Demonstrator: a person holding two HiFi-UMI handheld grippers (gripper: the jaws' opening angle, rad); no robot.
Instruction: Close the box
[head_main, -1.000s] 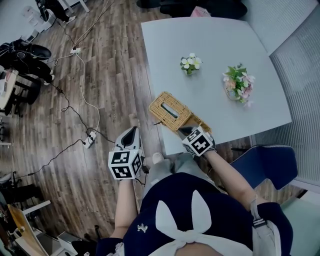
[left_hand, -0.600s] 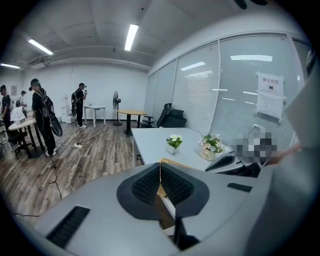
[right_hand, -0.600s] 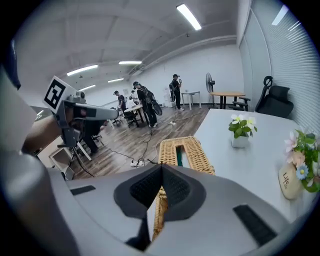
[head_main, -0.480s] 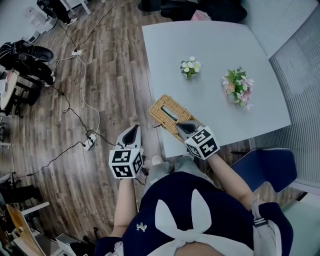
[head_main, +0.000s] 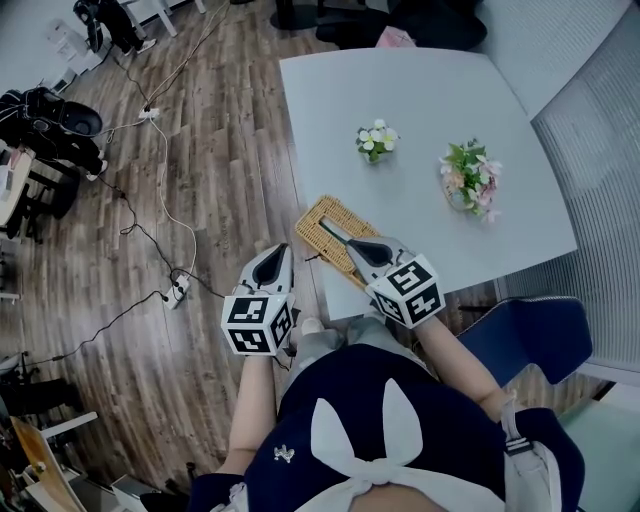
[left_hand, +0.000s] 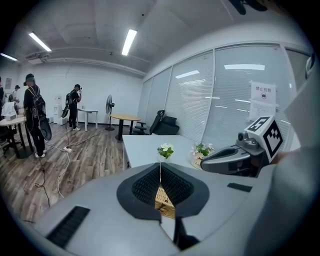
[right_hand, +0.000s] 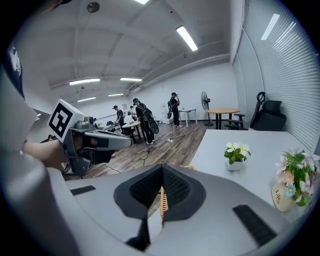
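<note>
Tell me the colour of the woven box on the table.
The wicker box is straw-tan; clearest in the head view.

Near end of box (head_main: 316, 222), apparently behind right gripper (head_main: 349, 243)

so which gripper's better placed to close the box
Right, probably. The right gripper hangs directly over the box at the table edge, wicker showing just below its shut jaws. The left gripper, also shut, is beside the table, over the floor.
</note>
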